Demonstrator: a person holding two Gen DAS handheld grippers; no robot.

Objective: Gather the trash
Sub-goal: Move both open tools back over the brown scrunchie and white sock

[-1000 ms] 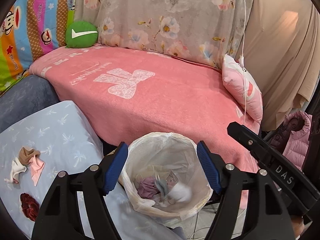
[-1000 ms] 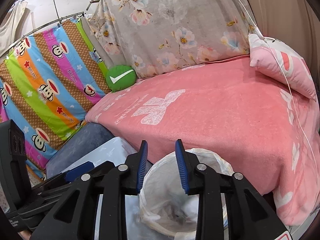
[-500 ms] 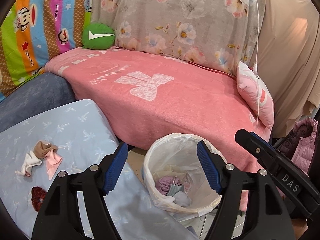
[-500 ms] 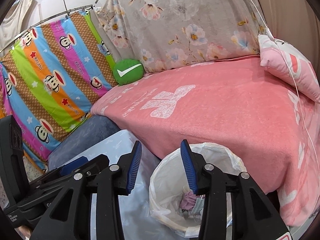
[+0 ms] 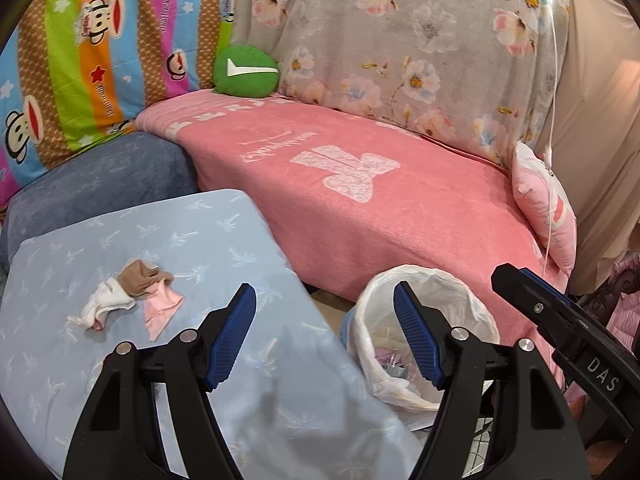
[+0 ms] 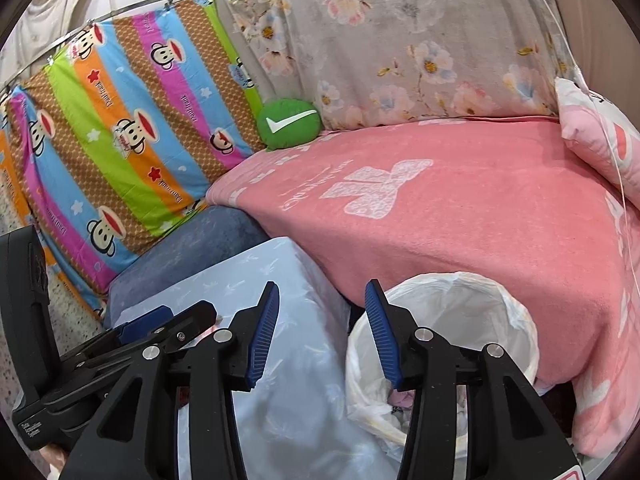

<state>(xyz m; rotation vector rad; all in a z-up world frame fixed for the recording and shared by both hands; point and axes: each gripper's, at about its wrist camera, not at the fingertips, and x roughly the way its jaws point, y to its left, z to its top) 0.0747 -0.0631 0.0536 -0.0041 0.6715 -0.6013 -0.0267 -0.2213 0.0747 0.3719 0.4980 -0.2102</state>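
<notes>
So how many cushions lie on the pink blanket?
2: the green cushion at the blanket's far left corner, and the pink cushion at its right end. Others may be hidden.

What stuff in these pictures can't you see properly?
- Bin contents: in the left wrist view the left gripper covers part of the trash bin; only bits show.
- Same bin in the right wrist view: the right gripper and the bag's wall hide most of the inside.
- The small rags: too crumpled to name.
- The pink jacket: cut off by the picture's edge.
</notes>
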